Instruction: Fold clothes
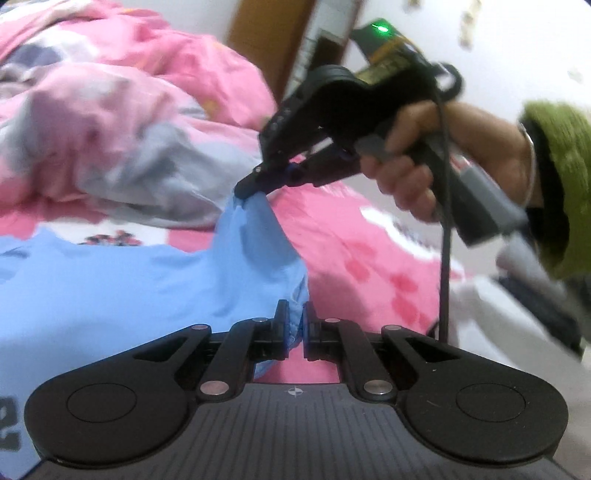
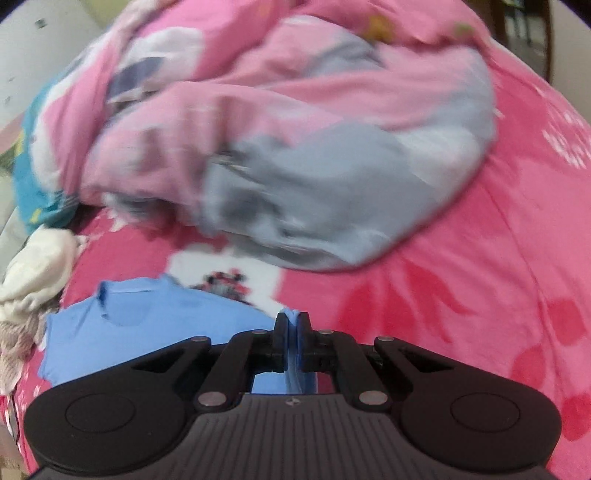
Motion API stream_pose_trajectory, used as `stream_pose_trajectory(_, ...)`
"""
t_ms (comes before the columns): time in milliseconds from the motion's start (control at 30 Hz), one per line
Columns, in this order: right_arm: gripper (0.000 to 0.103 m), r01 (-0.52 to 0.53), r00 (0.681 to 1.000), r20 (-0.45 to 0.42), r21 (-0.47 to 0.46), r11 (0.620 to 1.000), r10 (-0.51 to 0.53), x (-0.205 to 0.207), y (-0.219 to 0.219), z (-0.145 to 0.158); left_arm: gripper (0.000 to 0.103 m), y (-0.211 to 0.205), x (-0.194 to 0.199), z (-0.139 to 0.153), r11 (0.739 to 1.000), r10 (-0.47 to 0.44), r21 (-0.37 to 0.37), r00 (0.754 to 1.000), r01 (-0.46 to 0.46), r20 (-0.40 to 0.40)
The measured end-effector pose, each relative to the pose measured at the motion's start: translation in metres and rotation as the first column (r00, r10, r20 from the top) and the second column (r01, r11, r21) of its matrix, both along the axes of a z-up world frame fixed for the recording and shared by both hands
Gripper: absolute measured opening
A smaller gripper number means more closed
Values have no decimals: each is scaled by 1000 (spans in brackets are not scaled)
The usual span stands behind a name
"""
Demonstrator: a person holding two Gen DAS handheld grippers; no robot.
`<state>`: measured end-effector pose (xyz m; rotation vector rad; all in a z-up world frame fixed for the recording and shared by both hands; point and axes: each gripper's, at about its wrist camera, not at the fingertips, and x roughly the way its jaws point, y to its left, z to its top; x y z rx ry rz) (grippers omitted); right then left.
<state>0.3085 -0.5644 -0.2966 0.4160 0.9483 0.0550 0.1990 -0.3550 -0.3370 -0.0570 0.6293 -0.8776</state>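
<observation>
A light blue shirt (image 1: 110, 288) lies on a pink bedsheet (image 1: 362, 258), its right edge pulled up off the sheet. My left gripper (image 1: 295, 314) is shut on a bunched fold of that edge. In the left wrist view my right gripper (image 1: 248, 188), held by a hand with a green sleeve, pinches the shirt's far corner and lifts it into a peak. The right wrist view shows the same blue shirt (image 2: 147, 325) spread to the lower left, with my right gripper (image 2: 293, 323) shut on a thin strip of its cloth. Dark print shows on the shirt at the left view's bottom left.
A crumpled pink and grey quilt (image 2: 295, 147) is heaped on the bed behind the shirt. A white garment (image 2: 40, 273) lies bunched at the bed's left edge. A teal pillow (image 2: 40, 177) sits beyond it. A wooden door frame (image 1: 266, 33) and white wall stand behind.
</observation>
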Motion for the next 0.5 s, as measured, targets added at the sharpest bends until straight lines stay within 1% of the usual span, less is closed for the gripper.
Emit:
stream_pose_trajectory(100,3,-68,997,28,-25,997,69,10,33,14,5,24,7,8,994,95,-47,994,-98,-52)
stream_pose_trajectory(200,3,-140,989,40,-44,989,142,24,68,17,5,49,12,10,979,180,-79,978,-189,-110)
stream_pose_trajectory(300,3,-216,974,50,-62,974,219,36,105,9,5,70,14,7,964,241,-77,958,-255,-155)
stream_pose_trajectory(367,6,-253,965,53,-70,965,257,44,125,-3,6,82,16,-3,954,278,-51,937,-294,-212)
stream_pose_trajectory(433,9,-278,960,20,-50,959,279,54,140,-23,11,92,19,-14,945,311,-14,910,-327,-274)
stream_pose_trajectory(500,11,-276,961,-29,0,961,276,62,146,-41,25,105,21,-22,932,346,9,880,-364,-326)
